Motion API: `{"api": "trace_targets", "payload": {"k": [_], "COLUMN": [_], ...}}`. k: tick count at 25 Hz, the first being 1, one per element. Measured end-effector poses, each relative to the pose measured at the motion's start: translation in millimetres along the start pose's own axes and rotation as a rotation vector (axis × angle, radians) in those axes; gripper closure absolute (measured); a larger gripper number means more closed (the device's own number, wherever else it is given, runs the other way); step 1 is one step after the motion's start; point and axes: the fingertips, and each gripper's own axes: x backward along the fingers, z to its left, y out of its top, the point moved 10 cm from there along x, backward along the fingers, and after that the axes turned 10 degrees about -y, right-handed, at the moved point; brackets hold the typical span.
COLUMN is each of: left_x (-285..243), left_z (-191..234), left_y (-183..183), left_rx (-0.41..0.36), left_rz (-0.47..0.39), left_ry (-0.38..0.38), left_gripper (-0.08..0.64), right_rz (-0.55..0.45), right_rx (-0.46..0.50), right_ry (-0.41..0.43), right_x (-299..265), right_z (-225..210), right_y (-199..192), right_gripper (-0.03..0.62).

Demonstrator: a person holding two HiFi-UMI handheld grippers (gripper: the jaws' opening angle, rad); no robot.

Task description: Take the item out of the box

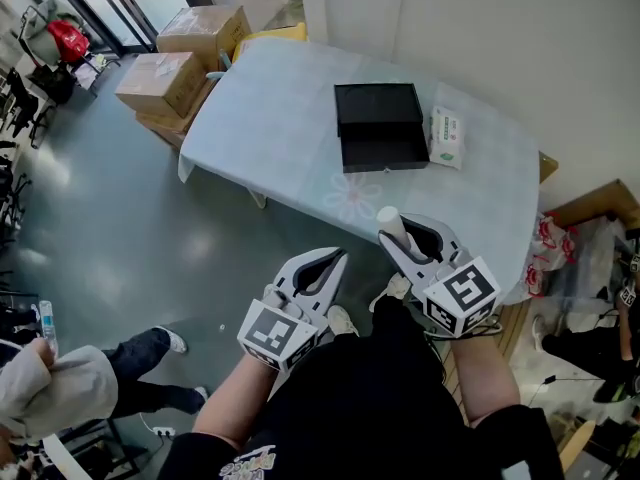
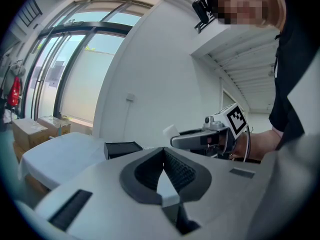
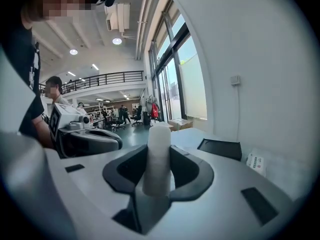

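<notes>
The black box (image 1: 379, 126) lies open on the table (image 1: 270, 128), well ahead of both grippers, and shows small in the left gripper view (image 2: 122, 148) and in the right gripper view (image 3: 220, 149). My right gripper (image 1: 395, 236) (image 3: 158, 151) is shut on a white cylinder (image 1: 389, 219) (image 3: 158, 154) that stands up between its jaws, held off the table's near edge. My left gripper (image 1: 337, 259) (image 2: 163, 152) hangs beside it over the floor, jaws together with nothing in them. The left gripper view also catches the right gripper (image 2: 205, 138) with the white cylinder (image 2: 170, 132).
A white wipes packet (image 1: 446, 136) (image 3: 257, 162) lies just right of the box. Cardboard boxes (image 1: 180, 58) are stacked at the table's far left end. A person sits low at the left (image 1: 60, 383). Bags and clutter (image 1: 580, 268) fill the floor at the right.
</notes>
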Motion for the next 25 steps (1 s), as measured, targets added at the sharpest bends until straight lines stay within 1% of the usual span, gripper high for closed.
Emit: {"api": "trace_targets", "payload": {"k": [9,14,17,20,22,25], "left_x": [6.5,4.8,2.2,1.9,0.1,-3.1], "left_z": [-8.9,-12.7,-11.0,-9.7,-10.0,-10.0], "left_y": [-7.1,-4.2,-6.1,2.1,1.6,-2.9], "left_rx": [-0.011,0.001,-0.007,0.011,0.011,-0.007], "left_rz": [-0.034,-0.019,-0.027,0.006,0.001,-0.03], "left_ry": [-0.001,0.01,-0.005,0.018,0.01,-0.017], "left_gripper": [0.551,0.551,0.551,0.551,0.551,0.551], "right_rz": [-0.011,-0.015,-0.014,-0.009,-0.007,-0.008], "right_rx": [0.012,0.013,0.008,0.001,-0.002,-0.005], "right_ry": [0.012,0.013,0.007,0.003,0.002,0.003], "right_x": [16.8,24.6,25.9,26.3,27.2,27.8], "right_z": [15.6,17.3,15.4,15.1,15.2,14.7], "right_y": [-1.5,-1.8,-1.5,-0.7,-1.5,-3.3], "right_gripper": [0.451,0.451,0.451,0.453,0.453,0.453]}}
